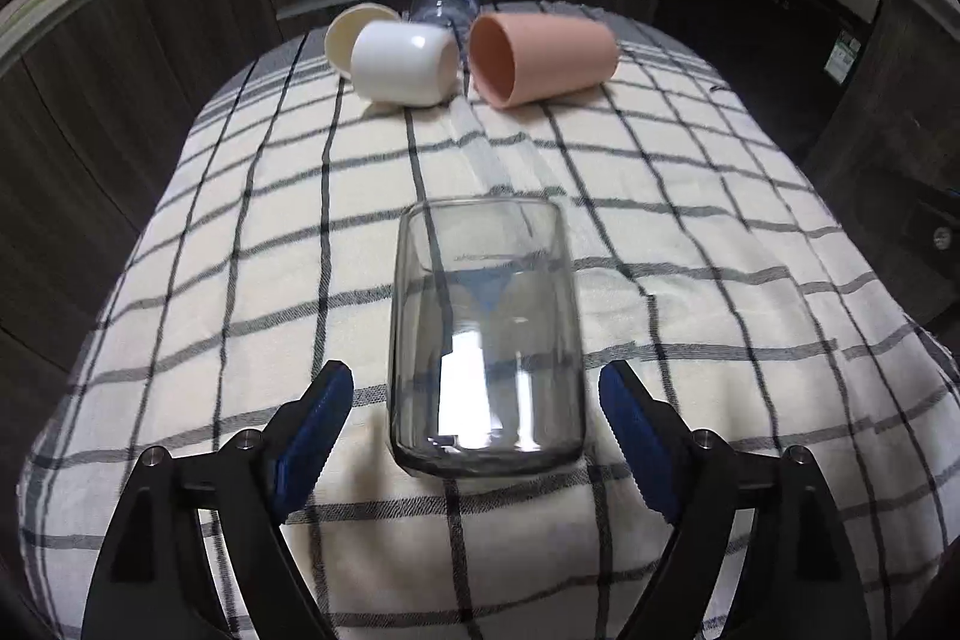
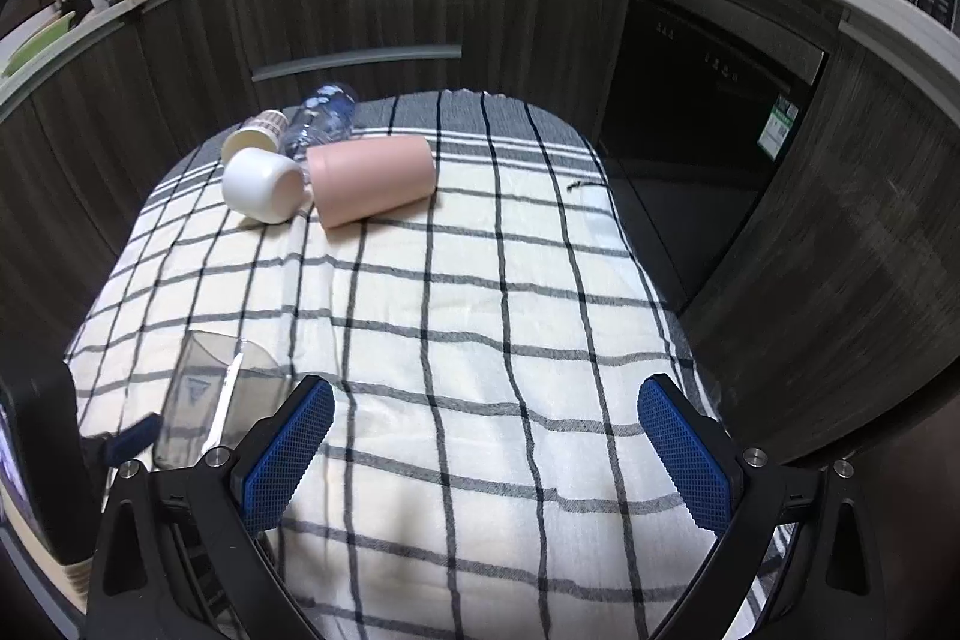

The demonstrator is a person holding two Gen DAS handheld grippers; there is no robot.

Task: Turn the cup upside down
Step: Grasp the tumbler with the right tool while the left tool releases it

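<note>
A clear glass cup (image 1: pixel 486 340) lies on its side on the checked cloth, base toward me and mouth pointing away. My left gripper (image 1: pixel 477 394) is open, its blue pads on either side of the cup's base without touching it. The same cup (image 2: pixel 210 394) shows at the lower left of the right wrist view, with a left fingertip (image 2: pixel 135 436) beside it. My right gripper (image 2: pixel 486 400) is open and empty above bare cloth to the right of the cup.
At the far end of the table lie a white cup (image 1: pixel 405 64), a pink cup (image 1: pixel 540 58), a paper cup (image 2: pixel 255 133) and a plastic water bottle (image 2: pixel 318 118), all on their sides. The checked cloth (image 2: pixel 480 280) covers the table. Dark cabinets (image 2: pixel 360 4) stand behind.
</note>
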